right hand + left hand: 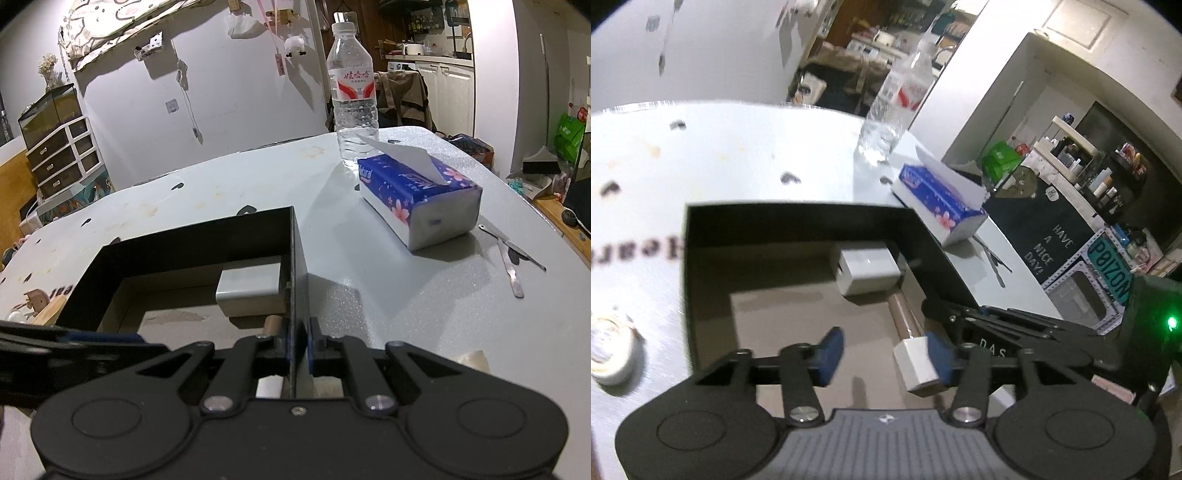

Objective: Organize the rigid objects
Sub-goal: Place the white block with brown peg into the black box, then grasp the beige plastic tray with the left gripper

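Parted left hand-held gripper (882, 356) frees a white-capped brown stick (911, 343) into the black open-topped cardboard box (798, 218), whose wall the closed right hand-held gripper (298, 345) pinches; next, withdraw clear.

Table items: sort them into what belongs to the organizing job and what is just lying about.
In the job:
- black box, its wall pinched by the right tongs
- white adapter inside the box
- white-capped stick beside a pad of the open left tongs

Lying about:
- water bottle
- tissue pack
- metal tools
- tape roll
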Action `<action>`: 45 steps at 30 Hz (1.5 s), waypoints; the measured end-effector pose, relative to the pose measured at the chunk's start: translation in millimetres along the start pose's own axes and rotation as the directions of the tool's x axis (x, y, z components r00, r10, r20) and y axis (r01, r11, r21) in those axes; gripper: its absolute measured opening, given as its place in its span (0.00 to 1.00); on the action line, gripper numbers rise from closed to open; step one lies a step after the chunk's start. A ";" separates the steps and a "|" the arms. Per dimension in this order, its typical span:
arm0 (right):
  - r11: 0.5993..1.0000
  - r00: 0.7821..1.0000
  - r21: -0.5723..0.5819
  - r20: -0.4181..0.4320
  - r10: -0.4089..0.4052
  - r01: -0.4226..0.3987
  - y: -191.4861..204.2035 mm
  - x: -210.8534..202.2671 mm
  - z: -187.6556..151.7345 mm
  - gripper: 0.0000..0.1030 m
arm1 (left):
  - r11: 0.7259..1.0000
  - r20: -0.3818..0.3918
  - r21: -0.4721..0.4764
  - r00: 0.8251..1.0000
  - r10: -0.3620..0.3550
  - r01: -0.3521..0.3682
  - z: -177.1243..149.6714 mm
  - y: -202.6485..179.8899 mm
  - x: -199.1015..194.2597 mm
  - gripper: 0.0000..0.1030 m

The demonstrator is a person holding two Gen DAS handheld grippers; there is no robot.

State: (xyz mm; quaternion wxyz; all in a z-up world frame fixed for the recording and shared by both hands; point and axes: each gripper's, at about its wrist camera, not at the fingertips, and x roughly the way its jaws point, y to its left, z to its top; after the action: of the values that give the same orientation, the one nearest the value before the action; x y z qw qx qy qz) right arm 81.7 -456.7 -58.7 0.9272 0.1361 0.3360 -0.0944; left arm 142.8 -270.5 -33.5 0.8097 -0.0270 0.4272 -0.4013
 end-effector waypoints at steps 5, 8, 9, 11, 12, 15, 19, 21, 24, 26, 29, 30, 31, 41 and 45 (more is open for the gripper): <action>1.000 1.000 0.000 -0.002 -0.003 0.003 0.7 0.1 0.4 0.08 | 0.995 0.084 0.069 0.995 0.062 -0.068 -4.7 -1.8 -23.6 0.85; 1.000 1.000 -0.005 -0.005 -0.009 0.009 1.6 0.4 0.8 0.08 | 0.988 0.131 0.114 0.987 0.093 -0.108 -7.3 -3.1 -37.1 0.96; 1.000 1.000 -0.008 -0.006 -0.012 0.012 2.1 0.4 0.9 0.08 | 0.984 0.145 0.128 0.984 0.103 -0.122 -8.4 -2.8 -40.5 0.98; 1.000 1.000 -0.016 -0.008 -0.018 0.018 3.5 0.5 1.0 0.07 | 0.979 0.165 0.146 0.979 0.120 -0.144 -10.6 -2.2 -46.4 1.00; 1.000 1.000 -0.018 -0.008 -0.021 0.021 3.9 0.5 1.1 0.07 | 0.977 0.174 0.152 0.977 0.125 -0.152 -12.0 -1.2 -49.6 1.00; 0.999 1.000 -0.020 -0.011 -0.026 0.026 5.5 0.4 1.8 0.07 | 0.971 0.193 0.162 0.971 0.144 -0.176 -16.1 2.8 -56.0 1.00; 0.999 0.999 -0.028 -0.011 -0.035 0.034 6.9 -0.1 2.0 0.06 | 0.957 0.233 0.185 0.956 0.180 -0.225 -24.3 9.5 -65.0 1.00; 0.999 0.999 -0.030 -0.010 -0.038 0.038 7.4 -0.6 1.9 0.06 | 0.949 0.250 0.194 0.948 0.199 -0.250 -29.6 13.9 -69.8 1.00; 0.999 0.999 -0.034 -0.008 -0.042 0.042 8.0 -1.6 2.0 0.06 | 0.939 0.252 0.191 0.939 0.235 -0.287 -36.6 26.4 -78.3 1.00; 0.998 0.999 -0.042 -0.006 -0.050 0.050 9.4 -2.4 1.7 0.06 | 0.936 0.251 0.173 0.933 0.258 -0.305 -41.1 36.3 -84.2 1.00; 0.998 0.999 -0.044 -0.010 -0.048 0.048 9.9 -2.2 2.1 0.07 | 0.929 0.260 0.141 0.918 0.299 -0.343 -48.0 52.7 -95.0 1.00; 0.998 0.999 -0.045 -0.013 -0.047 0.046 9.7 -2.0 2.2 0.07 | 0.924 0.265 0.129 0.911 0.317 -0.360 -50.5 58.3 -98.9 1.00; 0.998 0.999 -0.043 -0.015 -0.046 0.045 9.1 -2.0 2.5 0.07 | 0.919 0.269 0.115 0.902 0.338 -0.378 -52.5 64.9 -102.8 1.00; 0.995 0.997 -0.067 -0.032 -0.075 0.072 13.3 1.6 3.3 0.04 | 0.858 0.232 -0.146 0.826 0.514 -0.493 -67.8 132.2 -134.6 1.00; 0.995 0.996 -0.059 -0.039 -0.080 0.078 13.4 3.8 3.0 0.04 | 0.838 0.189 -0.232 0.822 0.537 -0.494 -70.5 145.0 -133.0 0.99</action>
State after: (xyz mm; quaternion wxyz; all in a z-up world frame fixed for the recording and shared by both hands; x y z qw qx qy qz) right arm 89.9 -445.3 -56.4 0.9191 0.0981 0.3628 -0.1187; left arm 141.8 -61.8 -45.1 0.9292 -0.0296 0.3477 -0.1216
